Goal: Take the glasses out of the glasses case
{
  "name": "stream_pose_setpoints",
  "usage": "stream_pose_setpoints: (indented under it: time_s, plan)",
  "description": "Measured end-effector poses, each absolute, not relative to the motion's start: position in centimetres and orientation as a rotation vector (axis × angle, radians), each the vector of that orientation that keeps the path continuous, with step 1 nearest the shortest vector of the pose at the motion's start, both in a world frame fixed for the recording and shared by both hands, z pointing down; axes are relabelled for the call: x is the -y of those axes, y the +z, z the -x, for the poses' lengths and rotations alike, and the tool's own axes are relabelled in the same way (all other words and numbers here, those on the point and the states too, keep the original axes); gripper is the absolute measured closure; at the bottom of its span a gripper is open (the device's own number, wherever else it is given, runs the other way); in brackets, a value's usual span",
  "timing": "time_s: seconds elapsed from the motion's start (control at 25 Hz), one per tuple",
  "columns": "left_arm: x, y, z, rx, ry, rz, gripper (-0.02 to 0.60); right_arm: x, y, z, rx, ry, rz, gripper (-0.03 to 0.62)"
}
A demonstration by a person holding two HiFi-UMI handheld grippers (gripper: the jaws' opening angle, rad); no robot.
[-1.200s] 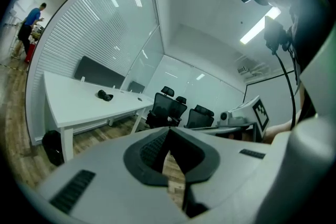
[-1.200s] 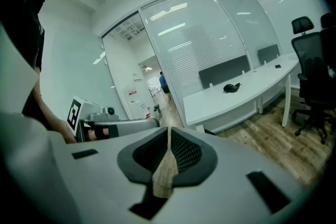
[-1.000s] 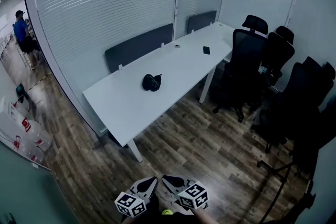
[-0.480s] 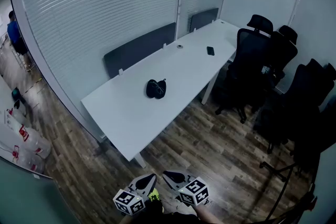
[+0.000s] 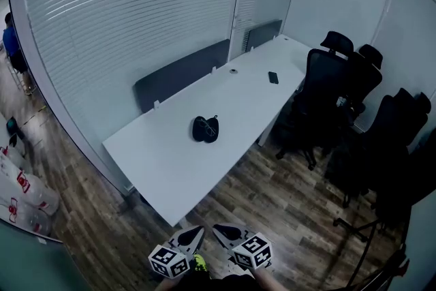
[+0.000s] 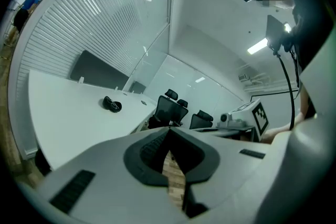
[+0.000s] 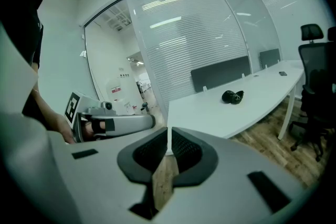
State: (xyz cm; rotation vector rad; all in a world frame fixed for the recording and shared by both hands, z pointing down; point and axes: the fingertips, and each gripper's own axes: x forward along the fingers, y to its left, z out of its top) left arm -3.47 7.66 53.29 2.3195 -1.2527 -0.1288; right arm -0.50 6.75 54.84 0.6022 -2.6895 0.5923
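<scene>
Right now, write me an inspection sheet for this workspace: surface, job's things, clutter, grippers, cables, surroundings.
Surface: long white table.
Job's things: dark glasses case lying mid-table; open or closed cannot be told; glasses not seen.
Clutter: dark phone and small round item toward the far end.
Grippers: left gripper and right gripper, fingers together, nothing between them, both well short of the table.
Cables: one black cable hanging beside the person.
Surroundings: black office chairs right of the table, glass wall with blinds, wood floor, a bystander far left.
</scene>
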Motion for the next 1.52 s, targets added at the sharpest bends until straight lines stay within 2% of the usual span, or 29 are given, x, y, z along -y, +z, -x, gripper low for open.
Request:
stream_pose_setpoints:
  time_s: [0.92, 1.52]
  plan:
    - [-3.3, 52.0, 6.4, 1.247, -0.128, -2.387, 0.572, -2.2, 53.4, 5.6, 2.694, 0.423, -0.548, 0.575]
    - [2.9, 52.3, 9.0, 1.332, -0.087, -2.352, 0.571, 5.4, 53.9, 8.3, 2.704, 0.417, -0.524, 0.574]
